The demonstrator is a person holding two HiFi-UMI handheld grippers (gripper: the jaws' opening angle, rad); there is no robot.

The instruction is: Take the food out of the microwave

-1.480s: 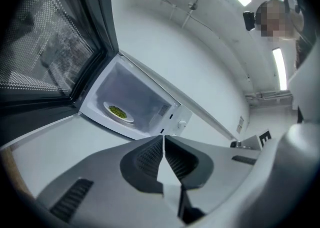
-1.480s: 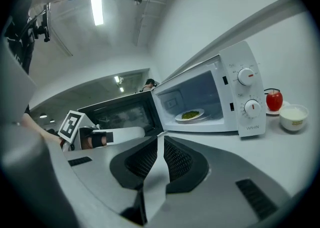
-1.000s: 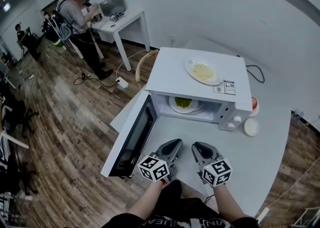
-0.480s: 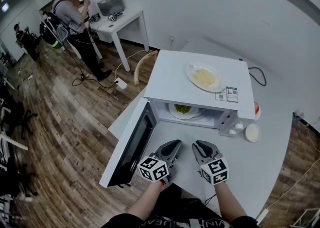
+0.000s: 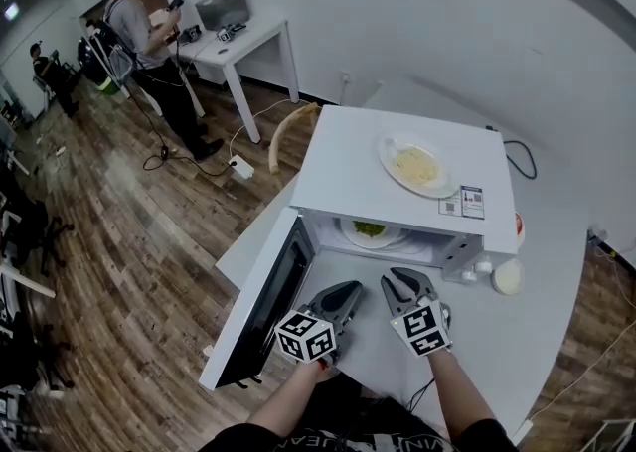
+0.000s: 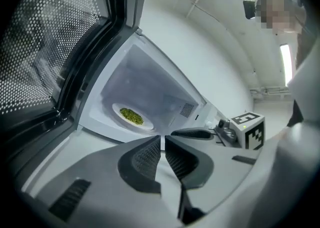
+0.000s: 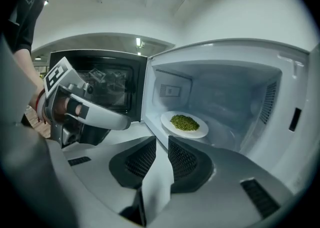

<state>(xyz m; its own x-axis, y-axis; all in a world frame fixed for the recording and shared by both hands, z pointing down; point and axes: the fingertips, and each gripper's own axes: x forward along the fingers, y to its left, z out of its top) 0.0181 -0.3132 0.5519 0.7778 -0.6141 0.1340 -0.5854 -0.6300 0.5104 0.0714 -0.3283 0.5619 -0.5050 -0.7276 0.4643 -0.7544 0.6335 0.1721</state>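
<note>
Hovering near open microwave [image 5: 343, 157], left gripper [image 6: 162, 141] and right gripper [image 7: 161, 143] both closed, empty, plate [image 7: 199, 133] of green food [image 7: 184, 122] inside, top label [image 5: 463, 204] unreadable.

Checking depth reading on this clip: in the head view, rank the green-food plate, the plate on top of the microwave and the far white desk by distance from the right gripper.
1. The green-food plate: inside the microwave, just ahead of the right gripper.
2. The plate on top: on the roof, higher and further back.
3. The far white desk: back left, across the floor.
</note>
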